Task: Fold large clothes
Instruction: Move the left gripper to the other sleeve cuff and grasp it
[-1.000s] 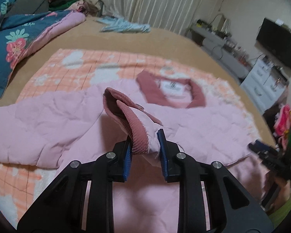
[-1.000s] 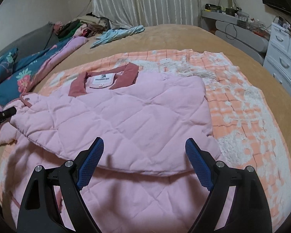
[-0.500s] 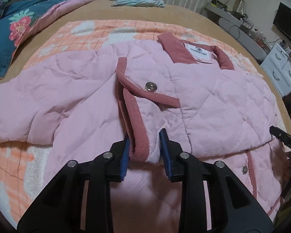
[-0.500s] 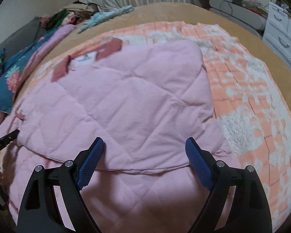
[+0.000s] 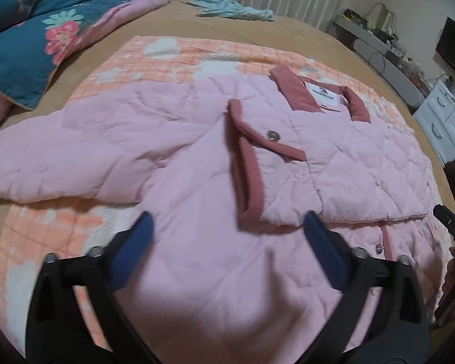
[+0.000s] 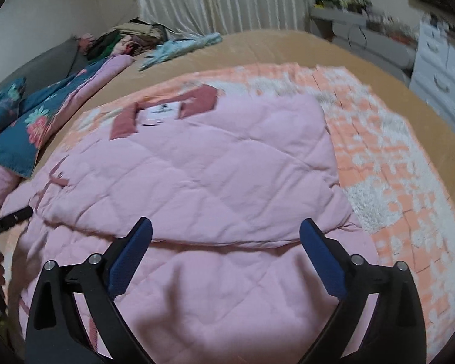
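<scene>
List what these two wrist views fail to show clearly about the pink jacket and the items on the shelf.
- Jacket hem: cut off by the bottom edge and hidden behind the left gripper in the left view.
- Label wording: blurred and too small in the right view.
- Shelf items: too small and blurred, right view.
- Left sleeve end: cut off by the frame edge, left view.

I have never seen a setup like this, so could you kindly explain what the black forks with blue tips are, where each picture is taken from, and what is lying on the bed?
Each fork is a hand-held gripper a person carries, with a camera looking along its two fingers. One picture comes from the left hand-held gripper, the other from the right hand-held gripper. Both look down on a pink quilted jacket spread over an orange checked blanket on the bed. One sleeve is folded across its front, the cuff lying free. The left jaws have just opened off that cuff; both grippers are open and hold nothing.
</scene>
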Available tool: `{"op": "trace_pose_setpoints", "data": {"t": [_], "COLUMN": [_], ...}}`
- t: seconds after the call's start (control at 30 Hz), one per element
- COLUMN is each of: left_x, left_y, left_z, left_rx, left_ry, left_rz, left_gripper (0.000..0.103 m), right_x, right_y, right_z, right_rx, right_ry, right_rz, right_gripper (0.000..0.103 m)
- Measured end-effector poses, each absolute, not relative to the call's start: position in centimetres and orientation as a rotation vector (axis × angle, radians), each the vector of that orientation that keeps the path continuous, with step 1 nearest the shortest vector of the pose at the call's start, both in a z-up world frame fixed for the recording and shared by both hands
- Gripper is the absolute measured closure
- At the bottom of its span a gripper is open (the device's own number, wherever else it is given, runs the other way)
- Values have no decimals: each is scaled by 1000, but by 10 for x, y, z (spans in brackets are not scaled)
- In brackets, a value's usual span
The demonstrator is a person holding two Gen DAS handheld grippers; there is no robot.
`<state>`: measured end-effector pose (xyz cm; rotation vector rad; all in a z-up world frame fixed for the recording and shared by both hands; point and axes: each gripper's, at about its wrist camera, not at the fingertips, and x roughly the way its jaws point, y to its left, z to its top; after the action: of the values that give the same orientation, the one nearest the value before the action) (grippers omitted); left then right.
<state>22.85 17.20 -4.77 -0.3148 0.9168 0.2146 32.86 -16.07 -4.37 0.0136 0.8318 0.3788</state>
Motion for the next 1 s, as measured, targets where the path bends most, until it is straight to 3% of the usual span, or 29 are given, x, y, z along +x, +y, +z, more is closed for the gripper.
{"op": "trace_pose_setpoints", "data": {"t": [1.0], "left_x": [134], "left_y": [297], "left_z": [-25], "left_rx": [-409], "left_ry": [802], "left_rz": [502], "left_gripper": [9], "right_x": [257], "right_y": [15], "right_z": [26], "right_rx": [-47], "right_ry": [751], "right_rz": [596], "right_gripper": [4]}}
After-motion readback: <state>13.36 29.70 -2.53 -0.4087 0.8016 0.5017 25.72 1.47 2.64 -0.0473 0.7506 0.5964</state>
